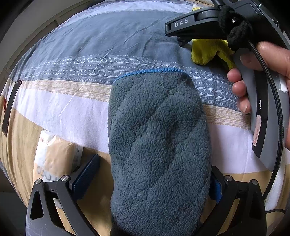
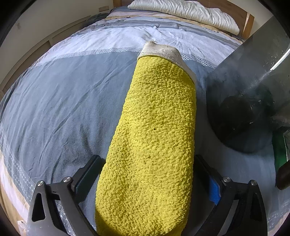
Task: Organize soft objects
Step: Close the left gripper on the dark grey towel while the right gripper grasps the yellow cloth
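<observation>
— Two cloths, one for each hand. Why laid out lengthwise like that?

— Probably to sort them side by side. Grey-blue towel (image 1: 159,138) lies folded into a long pad on the bed (image 1: 72,45), blue-stitched edge at the far end, running straight out along the fingers of the left tongs (image 1: 155,163). Looks set down rather than carried: rests on the striped cover with no sag or lift.

— And the left tongs themselves?

— Spread wide, about as far as possible. Straddle the near end of the towel. Left pad stands just beside the pile with a sliver of cover between; right pad sits close against the fluff, though no squeeze shows. So: apart, gripping nothing.

— Same on the other side?

— Much the same. Yellow towel (image 2: 155,127), also folded long, with a pale band at its far edge, lies on the grey part of the bed between the fingers of the right tongs (image 2: 147,158). Wide apart too; a gap shows at the blue right pad, and the left pad only neighbours the cloth. No clamp visible.

— Anything nearby to mind?

— Taped parcel (image 1: 54,154) just left of the grey-blue towel, near the left finger. Pillow (image 2: 190,12) well away at the head of the bed. From the left view, a hand (image 1: 262,72) wraps the handle of the right tool.

— Stage?

— Likely both pieces placed, with neatening or the next item to follow.
</observation>
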`<state>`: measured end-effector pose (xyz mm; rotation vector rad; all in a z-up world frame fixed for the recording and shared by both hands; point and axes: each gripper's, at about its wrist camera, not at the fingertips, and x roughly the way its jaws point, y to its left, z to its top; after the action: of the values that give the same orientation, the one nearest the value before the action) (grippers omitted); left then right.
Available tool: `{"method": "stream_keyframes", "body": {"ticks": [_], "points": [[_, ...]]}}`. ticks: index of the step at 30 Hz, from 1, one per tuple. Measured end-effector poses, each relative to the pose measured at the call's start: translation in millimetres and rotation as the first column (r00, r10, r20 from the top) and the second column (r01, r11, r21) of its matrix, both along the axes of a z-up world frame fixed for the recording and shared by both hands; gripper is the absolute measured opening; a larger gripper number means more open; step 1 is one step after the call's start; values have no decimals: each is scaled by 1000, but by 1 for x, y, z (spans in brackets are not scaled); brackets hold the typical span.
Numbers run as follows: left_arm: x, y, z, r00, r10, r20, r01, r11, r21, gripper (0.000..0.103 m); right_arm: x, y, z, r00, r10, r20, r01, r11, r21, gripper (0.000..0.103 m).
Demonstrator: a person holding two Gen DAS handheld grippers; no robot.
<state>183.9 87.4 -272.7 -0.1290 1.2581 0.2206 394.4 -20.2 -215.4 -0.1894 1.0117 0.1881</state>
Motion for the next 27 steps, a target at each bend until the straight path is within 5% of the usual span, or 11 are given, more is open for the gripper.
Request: {"method": "stream_keyframes", "body": {"ticks": [6, 21, 27], "points": [[1, -5, 1, 1000, 1, 1, -1, 1000, 7, 102, -5, 4, 4, 1000, 14, 8, -14, 1000, -6, 79], [0, -15, 3, 1000, 5, -3, -5, 999, 34, 102, -15, 4, 10, 999, 29, 21, -29, 999, -20, 58], [0, -16, 3, 1000, 8, 4, -8, 999, 31, 102, -17, 8, 14, 999, 42, 25, -42, 999, -28, 36]]}}
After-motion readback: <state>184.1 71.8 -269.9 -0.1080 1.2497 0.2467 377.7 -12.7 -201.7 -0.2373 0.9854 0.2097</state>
